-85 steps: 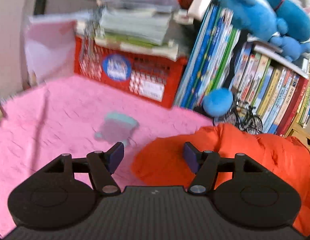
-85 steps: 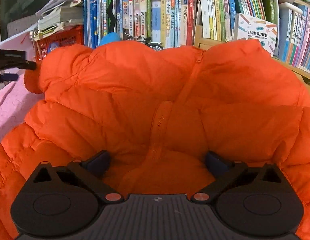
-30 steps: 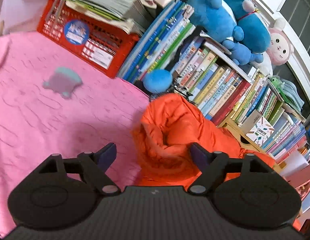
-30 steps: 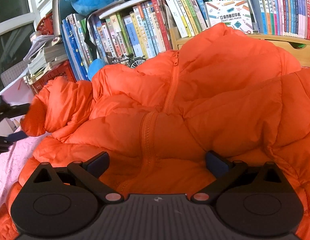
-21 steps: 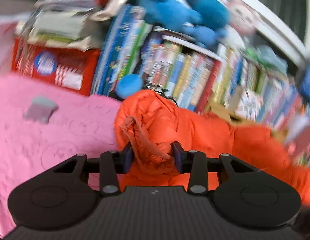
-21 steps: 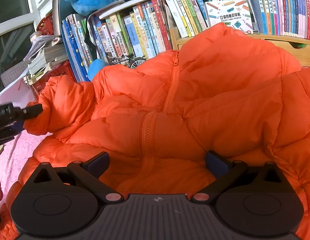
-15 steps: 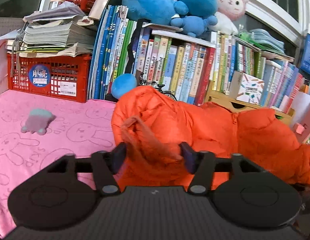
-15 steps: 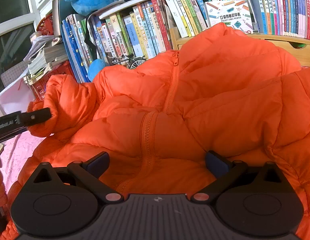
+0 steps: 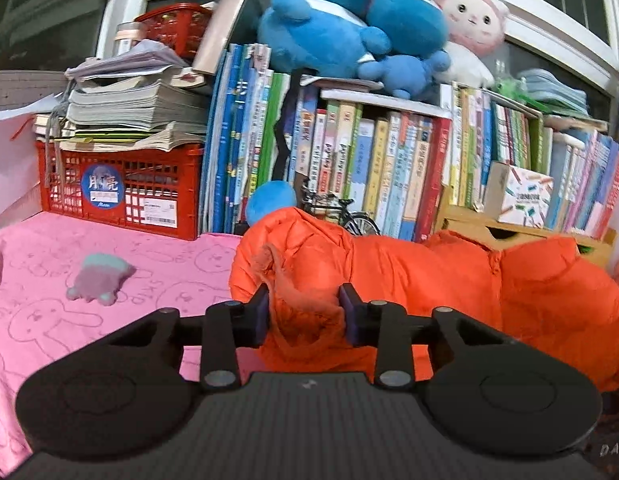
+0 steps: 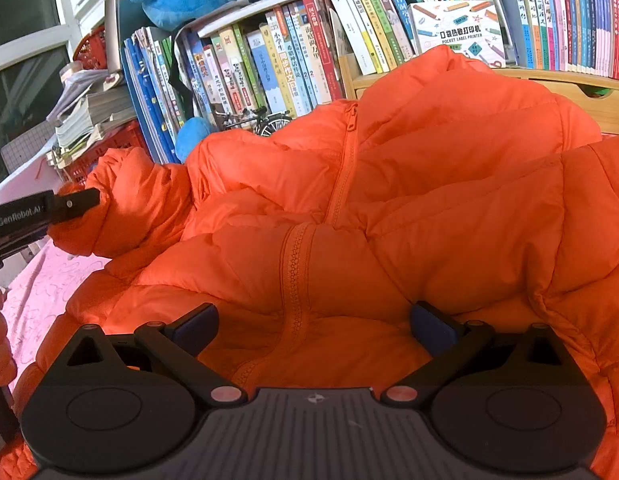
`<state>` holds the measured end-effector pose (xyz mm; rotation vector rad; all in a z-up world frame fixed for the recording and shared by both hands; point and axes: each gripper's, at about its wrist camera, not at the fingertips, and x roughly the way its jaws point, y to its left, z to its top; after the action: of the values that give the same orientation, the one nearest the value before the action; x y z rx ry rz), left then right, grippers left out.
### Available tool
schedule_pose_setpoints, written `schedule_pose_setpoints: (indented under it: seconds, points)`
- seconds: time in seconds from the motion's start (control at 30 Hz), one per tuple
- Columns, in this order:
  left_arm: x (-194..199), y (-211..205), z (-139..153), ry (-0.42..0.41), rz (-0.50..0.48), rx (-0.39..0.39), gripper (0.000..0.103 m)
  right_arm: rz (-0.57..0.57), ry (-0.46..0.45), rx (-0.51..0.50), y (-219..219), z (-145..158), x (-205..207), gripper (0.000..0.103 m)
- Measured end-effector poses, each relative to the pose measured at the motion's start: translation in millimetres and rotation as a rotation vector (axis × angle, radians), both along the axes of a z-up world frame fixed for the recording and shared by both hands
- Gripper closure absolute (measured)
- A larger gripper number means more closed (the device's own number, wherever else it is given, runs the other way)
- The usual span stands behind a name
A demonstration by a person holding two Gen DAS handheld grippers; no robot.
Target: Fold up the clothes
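Pink cloth (image 9: 49, 320): printed cover spread over the work surface, giving the garment a flat place to be laid out; bare on the left, covered by the jacket on the right.
Jacket (image 10: 389, 220): orange quilted puffer, lying front-up on the cloth with its zip (image 10: 295, 268) running up the middle; bulky and puffed, so it heaps rather than lies flat. Its far edge lies close against the books. Not yet folded, by the look of it.
Books (image 9: 369, 168): upright row along the back, well behind the grippers; no part in the task.
Red crate (image 9: 121, 192): at the back left, loaded with stacked papers; clear of the jacket.
Sleeve (image 9: 293, 264): left end of the jacket, bunched and raised off the cloth, probably to be carried across the body as a first fold.
Left gripper (image 9: 304, 312): jaws drawn in narrow and clamped on the sleeve cuff, fabric squeezed between the pads; in the right wrist view it shows at the left edge, pinching the sleeve end.
Right gripper (image 10: 313, 326): jaws spread wide, holding nothing, poised low over the jacket's hem near the zip, likely to steady the body.
Small toy (image 9: 99, 276): grey-and-teal figure on the cloth, well apart from the jacket.
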<state>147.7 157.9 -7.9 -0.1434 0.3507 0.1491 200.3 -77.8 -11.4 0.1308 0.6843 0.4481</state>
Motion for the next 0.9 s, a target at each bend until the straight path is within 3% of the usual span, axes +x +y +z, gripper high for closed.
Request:
schedule_pose_setpoints:
  seconds: [0.1,0.27,0.4,0.57,0.63,0.7,0.73,0.77,0.83,0.9]
  points:
    - [-6,-2,4,-0.015,-0.016,-0.003,0.075,0.000,0.000,0.000,0,0,0,0.000]
    - [-23,-6,19,-0.058,-0.075,-0.097,0.081,0.001,-0.001,-0.005,1,0,0,0.000]
    - [-36,-24,24,-0.075,-0.134,-0.031,0.081,0.001,-0.001,0.012,-1,0,0,0.000]
    - [-48,-38,4,-0.019,-0.184,0.059,0.081,-0.031,0.025,0.289,-35,-6,5,0.000]
    - [-51,-39,-4,0.005,-0.195,0.067,0.081,-0.042,0.029,0.338,-40,-8,6,0.000]
    - [-52,-35,-6,-0.001,-0.181,0.050,0.077,-0.041,0.026,0.319,-37,-7,6,0.000]
    - [-51,-32,-4,-0.021,-0.160,0.037,0.070,-0.040,0.026,0.307,-36,-7,6,0.000]
    - [-48,-30,-3,-0.041,-0.131,0.021,0.054,-0.039,0.026,0.302,-35,-7,7,0.000]
    - [-39,-23,0,-0.077,-0.067,-0.020,0.034,-0.039,0.028,0.307,-35,-7,7,0.000]
    - [-23,-16,-2,-0.070,-0.028,-0.062,0.036,-0.039,0.029,0.311,-35,-8,7,0.000]
